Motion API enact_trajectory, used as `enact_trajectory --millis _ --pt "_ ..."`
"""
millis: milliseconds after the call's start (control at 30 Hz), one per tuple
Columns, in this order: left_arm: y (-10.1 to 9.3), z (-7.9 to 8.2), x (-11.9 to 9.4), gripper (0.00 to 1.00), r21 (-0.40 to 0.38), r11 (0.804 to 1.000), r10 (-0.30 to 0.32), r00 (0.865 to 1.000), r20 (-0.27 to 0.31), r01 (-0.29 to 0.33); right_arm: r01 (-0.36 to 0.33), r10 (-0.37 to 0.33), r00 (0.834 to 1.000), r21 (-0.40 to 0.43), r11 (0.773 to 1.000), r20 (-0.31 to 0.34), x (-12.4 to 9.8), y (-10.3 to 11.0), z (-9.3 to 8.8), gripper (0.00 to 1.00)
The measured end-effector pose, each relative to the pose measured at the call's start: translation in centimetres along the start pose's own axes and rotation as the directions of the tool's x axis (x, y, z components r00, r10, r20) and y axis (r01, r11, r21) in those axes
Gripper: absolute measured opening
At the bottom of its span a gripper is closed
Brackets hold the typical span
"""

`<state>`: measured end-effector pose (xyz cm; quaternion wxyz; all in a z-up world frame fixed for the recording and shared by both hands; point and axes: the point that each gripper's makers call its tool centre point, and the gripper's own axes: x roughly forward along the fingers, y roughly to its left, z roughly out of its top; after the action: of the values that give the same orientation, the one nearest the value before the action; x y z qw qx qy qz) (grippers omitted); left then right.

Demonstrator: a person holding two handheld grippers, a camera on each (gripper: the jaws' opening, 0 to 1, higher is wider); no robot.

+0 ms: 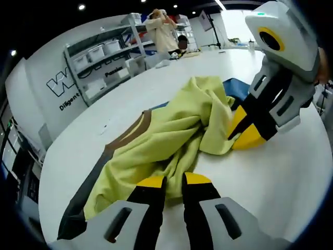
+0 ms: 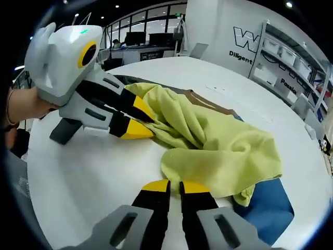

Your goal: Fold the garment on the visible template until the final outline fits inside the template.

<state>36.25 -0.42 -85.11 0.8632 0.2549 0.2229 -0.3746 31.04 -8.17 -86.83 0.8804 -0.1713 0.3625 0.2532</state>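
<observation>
A yellow-green garment (image 1: 171, 135) with brown and dark trim is lying bunched on the white table (image 1: 291, 172), partly covering a blue template (image 2: 268, 208) that is peeking out beneath its edge. The left gripper (image 1: 173, 181) is pinching a fold at the near edge of the cloth, jaws nearly together. The right gripper (image 2: 174, 185) is doing the same at the garment's other side, jaws almost closed on the fabric. Far off, a person (image 1: 161, 28) is standing by shelving (image 1: 99, 57).

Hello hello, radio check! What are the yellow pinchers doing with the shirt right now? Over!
Both tools shut on the yellow-green garment: left tool, right tool. Garment bunched, not folded. Blue template mostly covered. Nothing in the way.
</observation>
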Motion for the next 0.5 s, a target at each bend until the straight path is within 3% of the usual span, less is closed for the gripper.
enact_trajectory --millis 233,500 --pt "-0.4 0.8 -1.0 0.07 -0.014 0.999 -0.029 0.999 0.021 0.029 0.007 -0.007 1.000 0.018 1.000 0.010 -1.1 -0.6 0.1 0.00" --pt "-0.2 2.3 -3.9 0.07 -0.086 0.994 -0.055 0.997 0.057 0.060 0.040 -0.040 0.997 0.000 0.999 0.064 -4.5 -1.6 1.4 0.00"
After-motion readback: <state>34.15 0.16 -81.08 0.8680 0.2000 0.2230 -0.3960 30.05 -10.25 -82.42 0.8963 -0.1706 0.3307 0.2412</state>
